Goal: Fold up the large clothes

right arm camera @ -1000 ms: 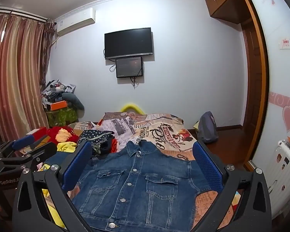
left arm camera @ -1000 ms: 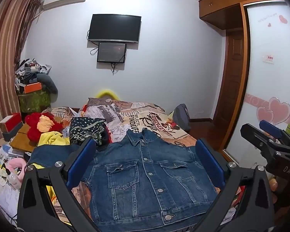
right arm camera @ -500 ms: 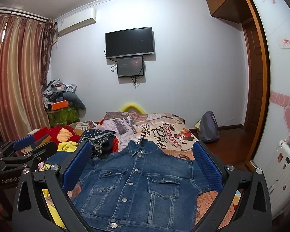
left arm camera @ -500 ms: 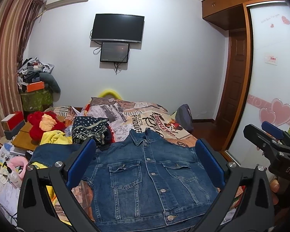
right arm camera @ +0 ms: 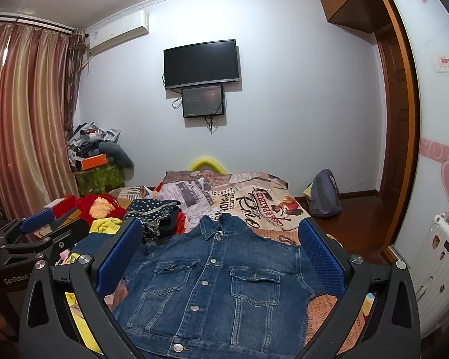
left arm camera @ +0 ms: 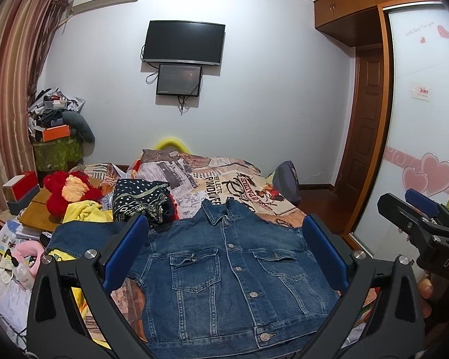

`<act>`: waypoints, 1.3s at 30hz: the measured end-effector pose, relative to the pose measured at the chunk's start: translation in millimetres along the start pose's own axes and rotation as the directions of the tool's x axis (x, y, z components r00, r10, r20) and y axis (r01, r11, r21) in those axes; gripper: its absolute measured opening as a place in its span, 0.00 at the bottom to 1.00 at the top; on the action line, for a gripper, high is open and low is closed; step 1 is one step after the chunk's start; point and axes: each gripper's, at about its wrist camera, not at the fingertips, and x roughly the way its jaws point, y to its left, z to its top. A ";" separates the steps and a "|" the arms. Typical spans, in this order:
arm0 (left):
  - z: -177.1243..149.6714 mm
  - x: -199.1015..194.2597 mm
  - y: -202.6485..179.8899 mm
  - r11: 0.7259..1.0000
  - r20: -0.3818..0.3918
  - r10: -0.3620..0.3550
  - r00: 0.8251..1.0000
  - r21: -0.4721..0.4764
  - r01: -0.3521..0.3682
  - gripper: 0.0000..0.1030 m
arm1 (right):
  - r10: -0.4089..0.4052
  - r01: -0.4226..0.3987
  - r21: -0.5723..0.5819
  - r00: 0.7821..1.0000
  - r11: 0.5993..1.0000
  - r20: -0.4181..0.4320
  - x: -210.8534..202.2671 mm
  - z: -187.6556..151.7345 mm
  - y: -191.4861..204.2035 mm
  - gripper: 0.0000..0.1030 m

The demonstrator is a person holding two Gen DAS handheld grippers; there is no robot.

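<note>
A blue denim jacket [left arm camera: 230,272] lies flat and buttoned on the bed, collar away from me; it also shows in the right wrist view [right arm camera: 212,284]. One sleeve [left arm camera: 80,233] stretches out to the left. My left gripper [left arm camera: 224,245] is open and empty, held above the jacket's near half. My right gripper [right arm camera: 221,251] is open and empty too, held above the jacket. Each gripper shows at the edge of the other's view: the right one [left arm camera: 422,218] and the left one [right arm camera: 42,230].
The bed [left arm camera: 224,176] has a printed cover. A dark patterned folded cloth [left arm camera: 140,200], yellow cloth [left arm camera: 83,212] and a red plush toy [left arm camera: 68,191] lie left of the jacket. A backpack [right arm camera: 324,194] leans by the bed's right side. A white suitcase [right arm camera: 440,263] stands at right.
Both views have shifted slightly; the room sits a little lower in the left wrist view, as if that gripper tilted up. The jacket has not moved and both grippers stay open.
</note>
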 end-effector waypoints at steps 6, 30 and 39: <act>0.3 0.5 -1.1 1.000 -0.001 0.000 1.000 0.000 0.000 1.00 | -0.001 0.001 0.000 1.000 1.000 -0.001 -0.9 0.9 0.2 1.00; 2.0 10.0 3.4 1.000 -0.025 0.002 1.000 -0.017 -0.002 1.00 | 0.000 0.000 -0.004 1.000 1.000 -0.024 8.0 3.2 -1.1 1.00; 3.5 21.4 13.3 0.999 -0.045 0.018 0.999 -0.032 -0.019 1.00 | 0.002 -0.002 -0.003 0.998 1.000 -0.061 25.9 0.2 -2.3 1.00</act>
